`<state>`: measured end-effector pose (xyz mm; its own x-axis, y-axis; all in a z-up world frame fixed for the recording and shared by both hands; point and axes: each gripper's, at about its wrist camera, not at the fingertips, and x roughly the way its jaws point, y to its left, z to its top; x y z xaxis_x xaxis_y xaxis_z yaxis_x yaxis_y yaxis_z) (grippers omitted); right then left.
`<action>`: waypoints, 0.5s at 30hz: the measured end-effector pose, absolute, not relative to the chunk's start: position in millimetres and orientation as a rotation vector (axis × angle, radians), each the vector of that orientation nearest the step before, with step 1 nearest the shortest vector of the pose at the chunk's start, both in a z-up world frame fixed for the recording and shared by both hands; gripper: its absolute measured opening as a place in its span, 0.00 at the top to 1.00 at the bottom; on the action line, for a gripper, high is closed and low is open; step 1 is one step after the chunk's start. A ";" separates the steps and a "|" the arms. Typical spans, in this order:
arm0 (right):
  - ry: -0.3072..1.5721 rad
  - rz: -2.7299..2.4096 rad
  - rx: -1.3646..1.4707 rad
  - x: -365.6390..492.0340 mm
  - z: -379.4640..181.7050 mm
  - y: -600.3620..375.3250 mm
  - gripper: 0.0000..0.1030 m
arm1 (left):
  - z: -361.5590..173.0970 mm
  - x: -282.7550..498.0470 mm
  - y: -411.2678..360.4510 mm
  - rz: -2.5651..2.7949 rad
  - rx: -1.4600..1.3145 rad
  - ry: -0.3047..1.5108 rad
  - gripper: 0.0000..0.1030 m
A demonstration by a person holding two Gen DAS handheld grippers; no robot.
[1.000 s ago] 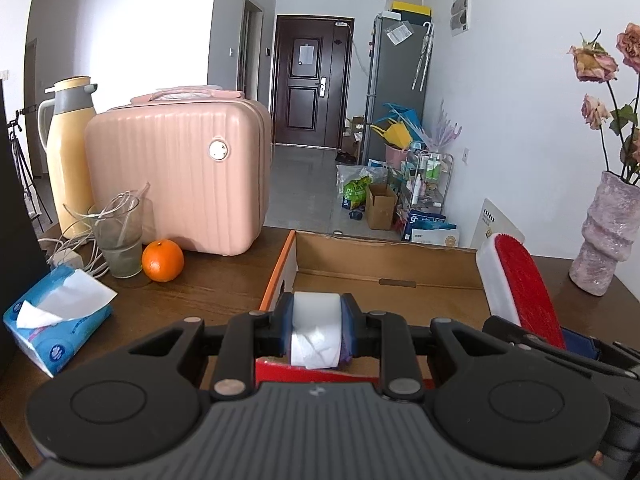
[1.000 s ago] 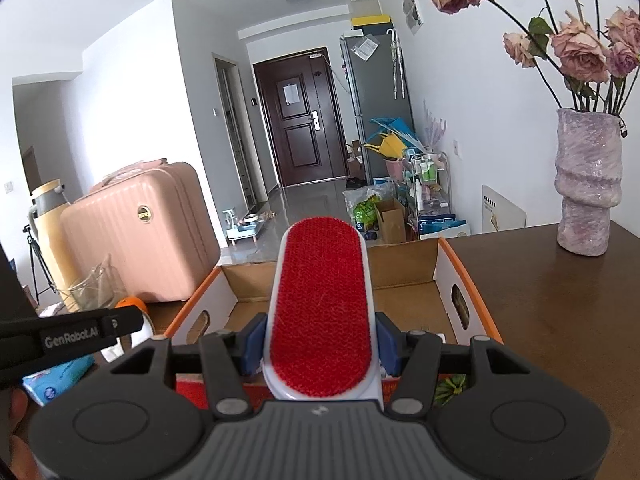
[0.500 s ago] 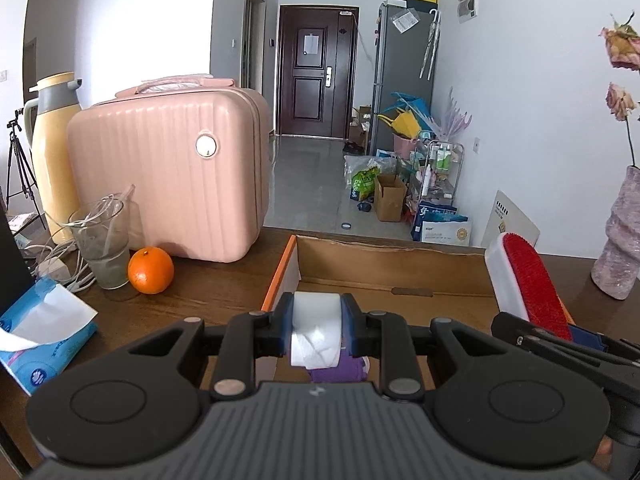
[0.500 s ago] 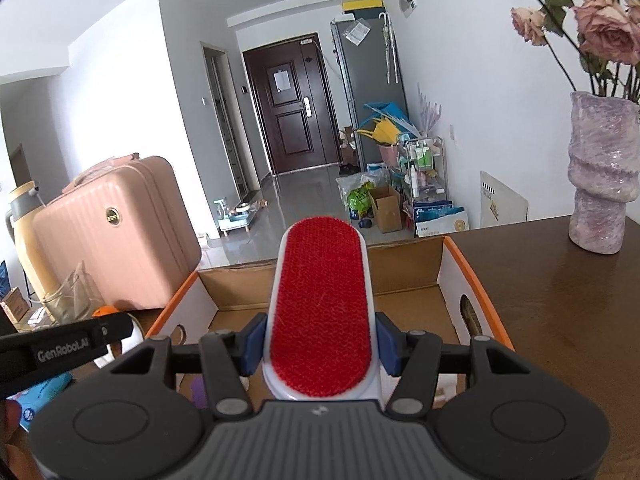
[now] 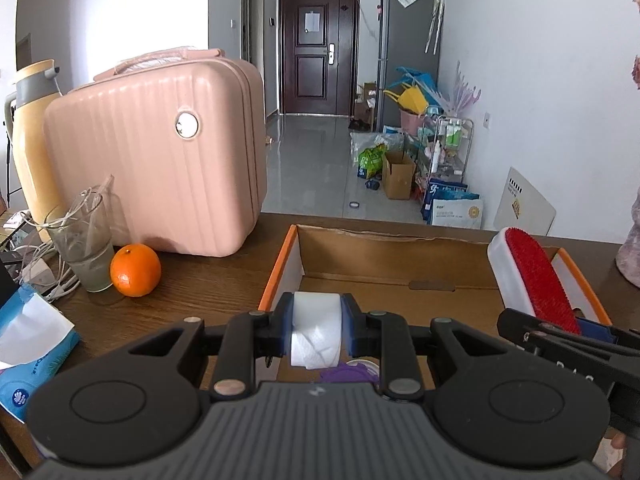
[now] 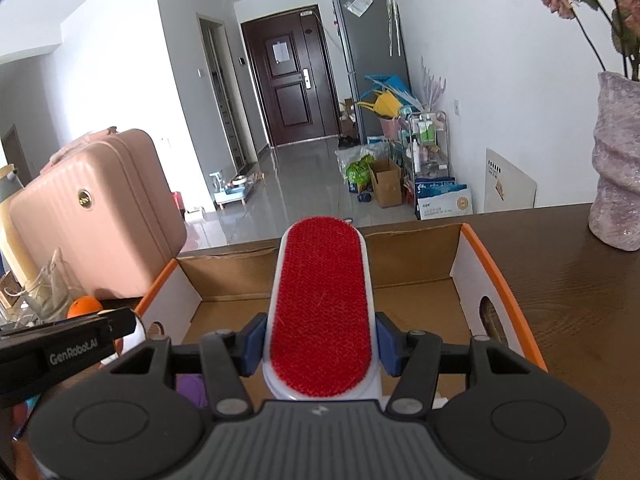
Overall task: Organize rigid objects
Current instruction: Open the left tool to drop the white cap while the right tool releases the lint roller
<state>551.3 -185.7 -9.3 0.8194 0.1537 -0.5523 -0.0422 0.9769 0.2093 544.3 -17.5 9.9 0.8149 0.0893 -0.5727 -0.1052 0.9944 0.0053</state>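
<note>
- Cardboard box (image 5: 394, 280) with orange rims sits open on the dark wood counter (image 5: 208, 280), and both tools hang over its near end, so my guess is both items are headed inside.
- Left tool (image 5: 317, 330) is clamped tight on a white roll of tape or gauze (image 5: 316, 330), can't tell which. It's gripped across its flat sides, probably so it can't spin or slip out.
- Right tool (image 6: 318, 344) is partly closed on a white lint brush with a red pad (image 6: 320, 312). The blue pads press its long edges and the red face points up, which keeps the bristly side clear of the grip.
- Something purple (image 5: 352, 372) lies in the box's near end, under the roll, so the box isn't empty.
- Left view gives you the stuff off to the side: pink suitcase (image 5: 156, 148), orange (image 5: 135, 270), a glass (image 5: 86, 248) with cables, a tissue pack (image 5: 32, 356), plus the brush seen side-on over the right rim.
- Right view shows what the left doesn't: the handle cut-outs in the box walls, the bare floor of the far end, and the purple vase (image 6: 616, 164) well clear on the right.
</note>
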 end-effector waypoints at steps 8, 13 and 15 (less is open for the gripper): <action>0.642 0.133 0.189 565.3 -13.3 -183.4 0.47 | 0.0 558.3 -17.4 0.104 -0.013 0.643 0.76; 0.631 0.139 0.187 564.6 -10.2 -184.4 0.47 | -2.1 559.6 -17.2 0.093 -0.014 0.654 0.76; 0.629 0.135 0.183 565.4 -10.1 -184.7 0.47 | -3.0 560.3 -17.6 0.086 -0.013 0.658 0.76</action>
